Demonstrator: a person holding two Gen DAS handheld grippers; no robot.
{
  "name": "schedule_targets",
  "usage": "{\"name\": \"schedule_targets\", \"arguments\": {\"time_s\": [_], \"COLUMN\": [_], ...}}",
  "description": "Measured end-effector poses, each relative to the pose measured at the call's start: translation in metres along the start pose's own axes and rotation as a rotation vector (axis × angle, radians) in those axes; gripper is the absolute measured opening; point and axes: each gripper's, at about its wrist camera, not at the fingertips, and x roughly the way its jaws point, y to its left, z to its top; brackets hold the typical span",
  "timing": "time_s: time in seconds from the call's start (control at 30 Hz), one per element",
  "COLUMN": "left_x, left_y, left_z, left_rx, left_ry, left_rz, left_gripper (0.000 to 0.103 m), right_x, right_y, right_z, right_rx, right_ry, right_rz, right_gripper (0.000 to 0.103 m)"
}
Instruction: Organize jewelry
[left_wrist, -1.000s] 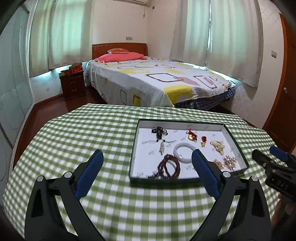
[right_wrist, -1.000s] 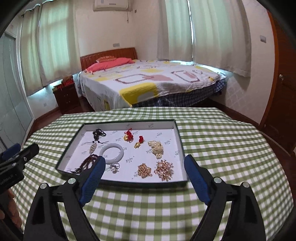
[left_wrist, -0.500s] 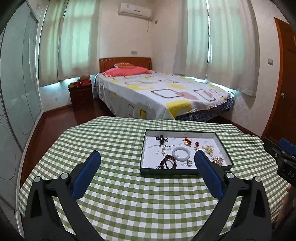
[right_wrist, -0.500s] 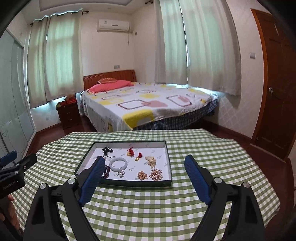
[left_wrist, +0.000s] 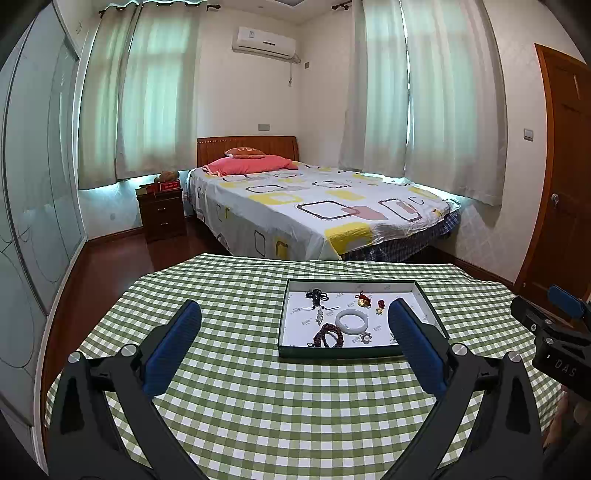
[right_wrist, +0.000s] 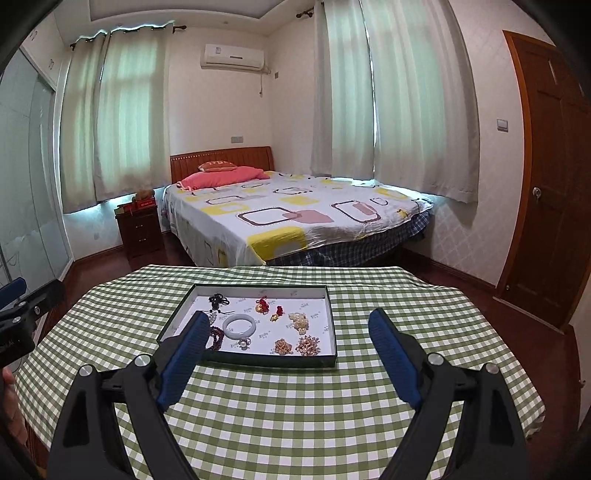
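A dark green tray (left_wrist: 334, 354) with a white floor lies on the green checked table; it also shows in the right wrist view (right_wrist: 258, 360). In it lie a white bangle (left_wrist: 352, 321) (right_wrist: 240, 326), a dark red bead bracelet (left_wrist: 328, 335), a black cord pendant (right_wrist: 218, 300), red-and-gold charms (right_wrist: 263, 306) and gold clusters (right_wrist: 307, 345). My left gripper (left_wrist: 293, 323) is open and empty, held back from the tray's near edge. My right gripper (right_wrist: 288, 334) is open and empty, also short of the tray.
The checked tablecloth (right_wrist: 295, 406) covers a round table. Beyond it stand a bed (left_wrist: 314, 210), a dark nightstand (left_wrist: 162, 214), a glass wardrobe at left and a wooden door (right_wrist: 546, 221) at right. The other gripper shows at each view's side edge (left_wrist: 554, 332).
Both grippers have pulled back and up from the tray, so it looks smaller and farther. Both stay open and empty. The jewelry has not moved.
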Motion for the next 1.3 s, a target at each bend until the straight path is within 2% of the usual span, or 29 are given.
{"name": "schedule_targets", "arguments": {"time_s": [1.3], "left_x": [0.0021], "left_y": [0.0021], "left_z": [-0.0053], "left_rx": [-0.006], "left_ry": [0.011], "left_rz": [-0.005], "left_gripper": [0.099], "right_x": [-0.0020], "right_y": [0.0056], "right_z": [-0.0035], "right_rx": [-0.005], "right_ry": [0.006], "right_rz": [0.011], "right_gripper": [0.085]}}
